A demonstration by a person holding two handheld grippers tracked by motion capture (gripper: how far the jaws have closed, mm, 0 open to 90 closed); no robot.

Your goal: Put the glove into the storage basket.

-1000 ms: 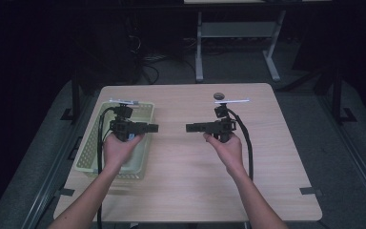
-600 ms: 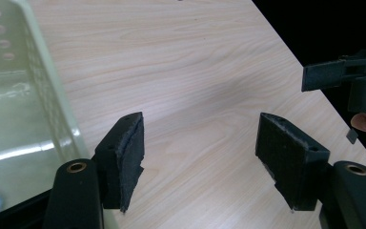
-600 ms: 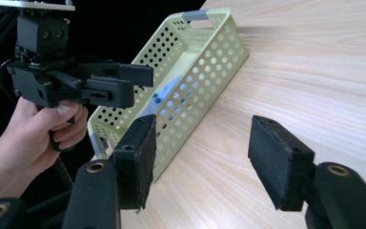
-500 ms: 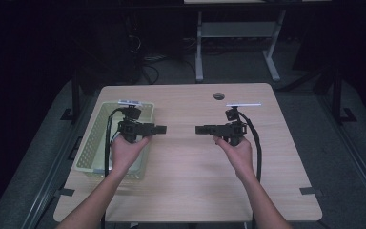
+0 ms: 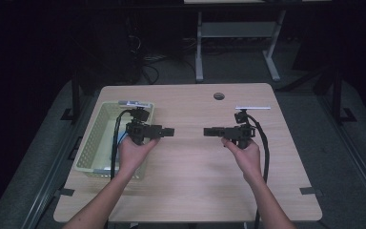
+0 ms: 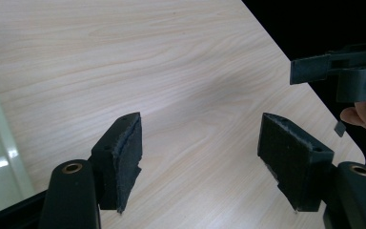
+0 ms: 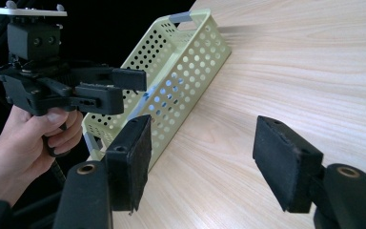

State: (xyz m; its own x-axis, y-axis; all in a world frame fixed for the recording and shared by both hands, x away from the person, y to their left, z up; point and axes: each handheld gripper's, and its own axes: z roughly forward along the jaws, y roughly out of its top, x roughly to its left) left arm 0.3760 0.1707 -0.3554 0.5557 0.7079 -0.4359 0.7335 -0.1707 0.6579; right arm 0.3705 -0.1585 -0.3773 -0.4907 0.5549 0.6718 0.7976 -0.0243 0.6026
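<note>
At left of the worktop (image 5: pixel 190 186), a light, stiff perforated plastic basket (image 5: pixel 95 143) likely suits a rim pinch; both tongs, left (image 5: pixel 169 132) and right (image 5: pixel 208 131), gape empty.

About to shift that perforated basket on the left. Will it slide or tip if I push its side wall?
The basket looks like thin perforated plastic, so probably light and likely to slide easily on the smooth wooden table. It is long, low and flat-based, so tipping seems unlikely. Its holed walls may flex a little under the fingers.

Bright tabletop, dark surroundings, sharp focus
</note>
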